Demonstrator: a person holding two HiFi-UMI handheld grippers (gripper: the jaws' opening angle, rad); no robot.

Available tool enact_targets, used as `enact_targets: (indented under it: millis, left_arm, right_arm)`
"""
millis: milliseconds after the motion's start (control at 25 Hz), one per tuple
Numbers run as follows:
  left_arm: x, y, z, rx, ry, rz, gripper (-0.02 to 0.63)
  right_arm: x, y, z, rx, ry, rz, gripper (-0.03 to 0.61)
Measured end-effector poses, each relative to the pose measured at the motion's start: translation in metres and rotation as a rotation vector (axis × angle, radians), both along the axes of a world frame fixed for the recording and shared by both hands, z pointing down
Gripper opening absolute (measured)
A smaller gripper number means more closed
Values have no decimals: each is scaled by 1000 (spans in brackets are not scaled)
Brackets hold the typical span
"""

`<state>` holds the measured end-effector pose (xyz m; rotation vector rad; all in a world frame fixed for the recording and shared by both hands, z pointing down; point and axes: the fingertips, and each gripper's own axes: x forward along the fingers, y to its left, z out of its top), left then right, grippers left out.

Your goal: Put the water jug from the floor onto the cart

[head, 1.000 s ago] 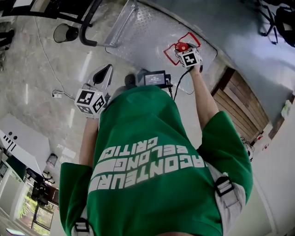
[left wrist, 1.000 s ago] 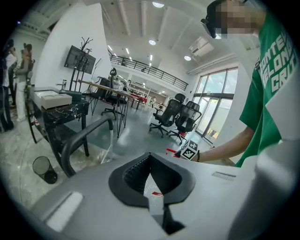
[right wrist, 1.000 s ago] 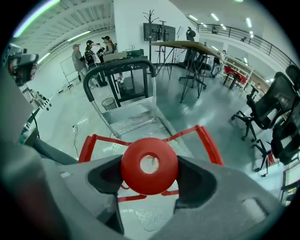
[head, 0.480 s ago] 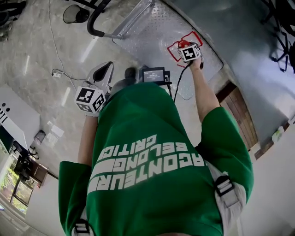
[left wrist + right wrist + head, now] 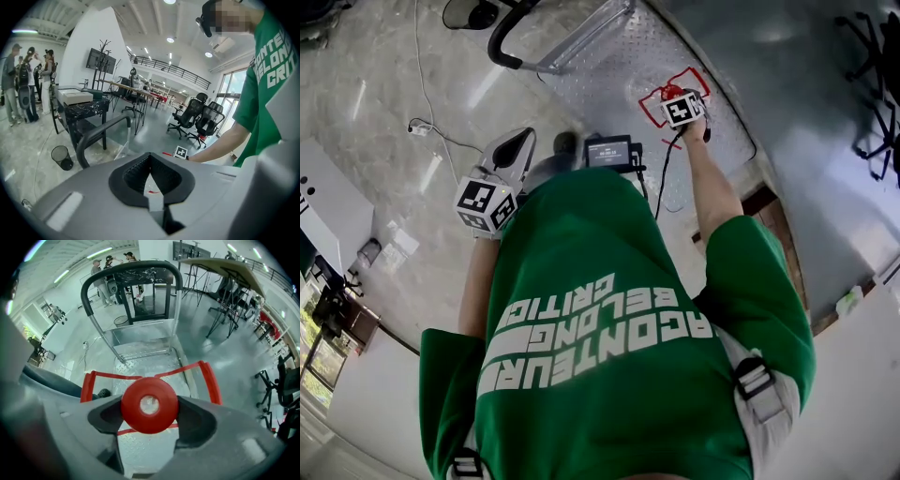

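Pinching the single water jug [image 5: 150,405] by its round red cap, the right gripper [image 5: 682,108] has one jaw clamped on either side of it. The jug is clear-bodied, with a red frame [image 5: 209,378] round its top. It is over the one cart's [image 5: 140,366] chequer-plate deck, toward the end away from the black push handle [image 5: 129,267]. I cannot tell whether it rests there. The left gripper [image 5: 150,161] has its jaws pressed together and holds nothing.
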<state>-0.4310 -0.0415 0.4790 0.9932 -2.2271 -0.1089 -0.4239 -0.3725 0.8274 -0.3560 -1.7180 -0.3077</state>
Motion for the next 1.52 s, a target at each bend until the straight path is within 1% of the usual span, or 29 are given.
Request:
enact_targets:
  millis: [160, 240, 520, 640, 720, 800, 880, 960, 1000, 1120, 1160, 1320, 1440, 1520]
  left_arm:
    - [-1, -3, 0, 13, -6, 0, 15]
    - [-2, -6, 0, 23, -8, 9, 15]
    - [-14, -9, 2, 49, -11, 82, 15]
    - [-16, -9, 6, 56, -9, 117, 15]
    - [-16, -11, 7, 64, -10, 148, 15]
    - [-17, -14, 6, 78, -15, 186, 15]
    - [-18, -18, 4, 92, -21, 223, 15]
    - [-20, -24, 3, 109, -32, 264, 15]
    - [-20, -28, 2, 120, -39, 288, 15]
    - [-19, -39, -2, 154, -58, 363, 15]
    - [-18, -40, -4, 165, -63, 382, 15]
    - [-18, -42, -16, 217, -97, 427, 15]
    - [-12, -38, -21, 259, -105, 457, 15]
    - [-3, -30, -26, 282, -112, 482, 15]
  right_arm:
    - [-10, 19, 2, -25, -14, -62, 299]
    - [-8, 26, 6, -40, -17, -73, 299]
    - [5, 25, 10, -17, 39, -39, 299]
    - [4, 25, -3, -33, -4, -6, 299]
    - [5, 23, -19, -40, -57, 24, 299]
    - [2, 24, -41, -66, -140, 60, 299]
    - [1, 21, -72, -75, -221, 116, 299]
    - [1, 14, -108, -75, -319, 168, 282]
    - [2, 11, -127, -72, -377, 190, 229]
    - [12, 6, -182, -59, -532, 246, 33]
    - [19, 7, -197, -61, -568, 263, -8]
    - [44, 18, -240, -63, -662, 322, -8]
    - [64, 32, -270, -17, -708, 335, -8]
    - [77, 48, -302, 14, -759, 330, -8]
